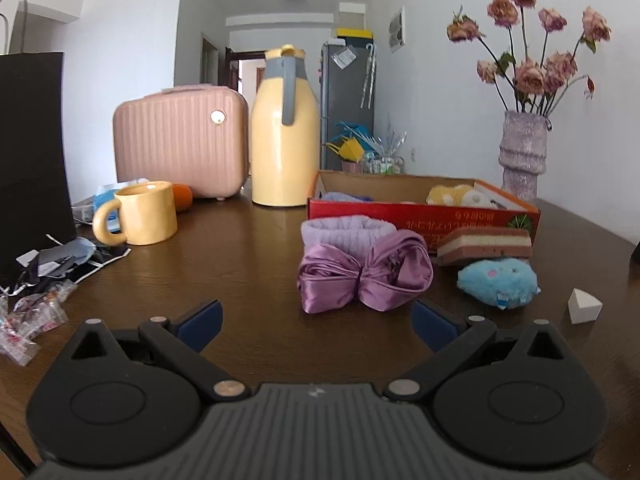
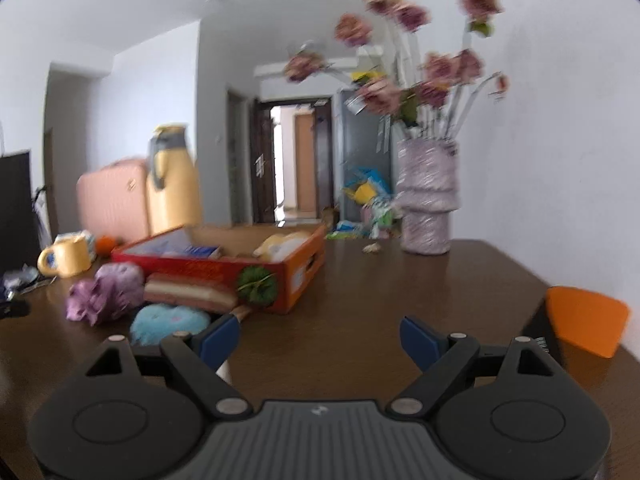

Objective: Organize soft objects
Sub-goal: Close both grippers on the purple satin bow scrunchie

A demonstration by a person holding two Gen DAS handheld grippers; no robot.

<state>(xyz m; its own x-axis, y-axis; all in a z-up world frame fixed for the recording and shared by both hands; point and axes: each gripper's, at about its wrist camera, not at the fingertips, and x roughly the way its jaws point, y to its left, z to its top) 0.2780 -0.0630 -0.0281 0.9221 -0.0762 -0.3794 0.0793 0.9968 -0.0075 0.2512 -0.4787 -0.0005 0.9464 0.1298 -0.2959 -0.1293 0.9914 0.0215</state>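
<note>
A red cardboard box point(image 1: 420, 214) point(image 2: 224, 270) sits on the brown table and holds a yellow plush point(image 1: 448, 194) and other soft items. In front of it lie a purple headband with a satin bow point(image 1: 362, 276) point(image 2: 104, 294), a layered sponge point(image 1: 484, 244) point(image 2: 188, 292) and a blue plush point(image 1: 498, 282) point(image 2: 168, 322). My left gripper point(image 1: 318, 324) is open and empty, just short of the bow. My right gripper point(image 2: 320, 338) is open and empty, to the right of the blue plush. A small white wedge point(image 1: 584, 306) lies at the right.
A yellow mug point(image 1: 140, 214), a yellow jug point(image 1: 284, 132), a pink case point(image 1: 180, 140) and a black bag point(image 1: 32, 160) stand at the left and back. A vase of dried roses point(image 1: 522, 148) point(image 2: 428, 196) stands at the back right. Wrappers point(image 1: 32, 312) lie at the left. An orange object point(image 2: 584, 320) sits at the right edge.
</note>
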